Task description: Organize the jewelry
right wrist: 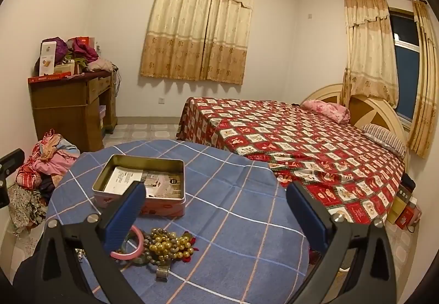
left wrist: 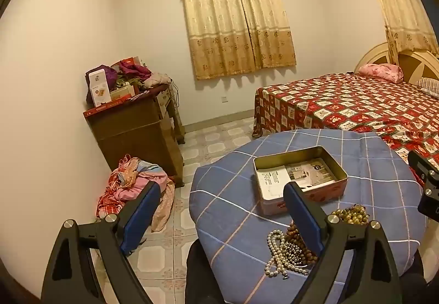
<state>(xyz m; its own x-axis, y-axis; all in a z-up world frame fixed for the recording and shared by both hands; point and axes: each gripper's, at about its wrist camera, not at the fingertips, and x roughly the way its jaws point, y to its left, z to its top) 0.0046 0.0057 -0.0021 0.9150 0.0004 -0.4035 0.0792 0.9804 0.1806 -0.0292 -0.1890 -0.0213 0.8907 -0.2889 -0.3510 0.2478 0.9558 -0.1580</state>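
An open metal tin (left wrist: 300,177) with printed paper inside sits on a round table under a blue checked cloth (left wrist: 230,194). A heap of jewelry lies near the front edge: a white pearl string (left wrist: 275,252), brown beads (left wrist: 295,232) and gold beads (left wrist: 352,214). My left gripper (left wrist: 222,216) is open, above the table's left edge, its right finger over the heap. In the right wrist view the tin (right wrist: 142,180) is at left, with gold beads (right wrist: 170,245) and a pink bangle (right wrist: 134,246) in front. My right gripper (right wrist: 216,210) is open above the cloth (right wrist: 233,221), right of the heap.
A bed with a red patterned cover (right wrist: 301,145) stands just behind and right of the table. A wooden desk piled with clothes and boxes (left wrist: 137,123) stands at the left wall. A heap of clothes (left wrist: 131,186) lies on the tiled floor beside it.
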